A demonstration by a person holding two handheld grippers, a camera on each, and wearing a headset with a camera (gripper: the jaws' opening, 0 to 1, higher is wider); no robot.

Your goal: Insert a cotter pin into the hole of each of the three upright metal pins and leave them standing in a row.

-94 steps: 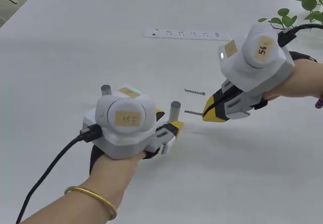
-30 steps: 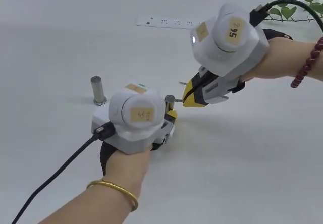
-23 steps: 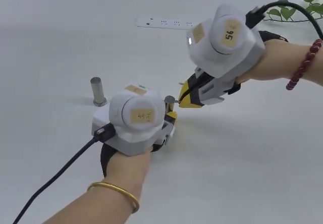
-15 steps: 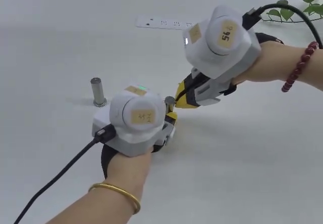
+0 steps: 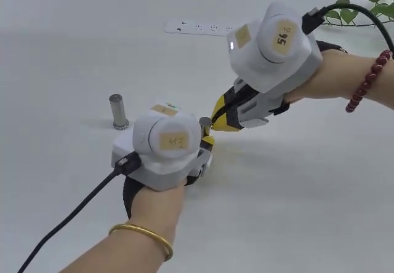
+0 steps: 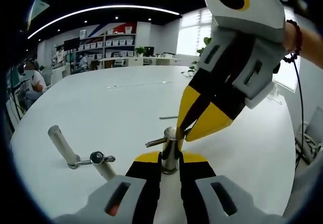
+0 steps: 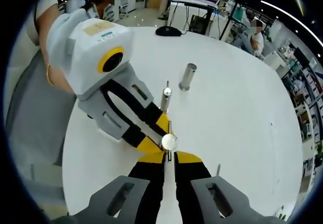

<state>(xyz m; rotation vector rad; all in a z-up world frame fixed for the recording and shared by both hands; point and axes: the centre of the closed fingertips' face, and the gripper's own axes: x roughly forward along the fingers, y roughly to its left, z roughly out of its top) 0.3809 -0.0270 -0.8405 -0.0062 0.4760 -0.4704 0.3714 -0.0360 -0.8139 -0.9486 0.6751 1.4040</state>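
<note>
Left fingers [image 6: 146, 164] clamp the stiff, slick metal pin [image 6: 170, 149] low; right fingers [image 7: 187, 159] pinch the thin cotter pin [image 6: 155, 142]. It looks light and bendable, so grip near the hole.

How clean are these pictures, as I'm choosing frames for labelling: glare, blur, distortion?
Head view: soft even light, sharp, a faint shadow beside the lone grey metal pin on the white table. Left gripper view: fisheye bend, glare from the window behind the right tool. Right gripper view: same bend, a glint on the clamped metal pin's top.
</note>
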